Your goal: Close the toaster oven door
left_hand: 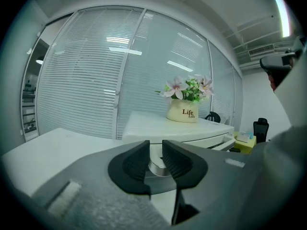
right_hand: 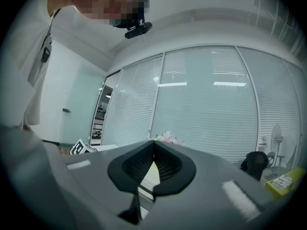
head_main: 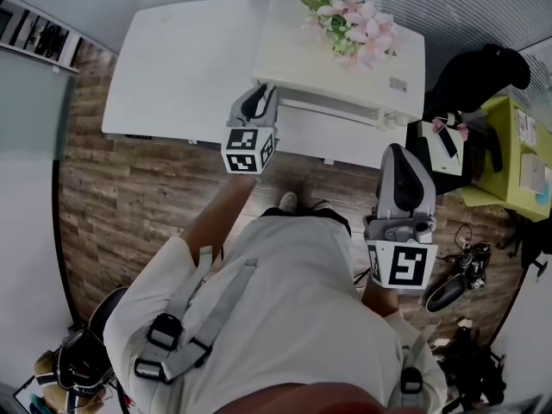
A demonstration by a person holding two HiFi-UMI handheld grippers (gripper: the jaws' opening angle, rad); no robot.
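1. White box-shaped toaster oven [head_main: 293, 54] [left_hand: 158, 127]: stands on the right rear part of the white rectangular table [head_main: 177, 67], with its front face turned toward the person. A dark slit runs along the front just below the top panel. Whether the door is fully home cannot be determined.
2. Cream ceramic pot printed "Life" [left_hand: 183, 113], holding pink and white flowers [head_main: 352, 20]: rests upright on the oven top, toward its far right corner.
3. Left gripper [head_main: 256, 100] [left_hand: 155, 152]: held at the left end of the oven front, above the table edge. Its jaws stand slightly apart. A silver round metal part [left_hand: 158, 167] shows in the gap just beyond the pads, and contact with it cannot be confirmed.
4. Right gripper [head_main: 398, 153] [right_hand: 153, 147]: held low at the person's right side, off the table and well apart from the oven. Its jaw tips meet and nothing is held between them.
5. Person's pale shirt [head_main: 285, 317]: fills the lower centre of the head view, crossed by grey straps.
6. Surroundings: brown wood-plank floor [head_main: 112, 197] under the table, slatted blinds behind glass [left_hand: 96, 71] at the rear, and a yellow-green side table [head_main: 509, 149] to the right.
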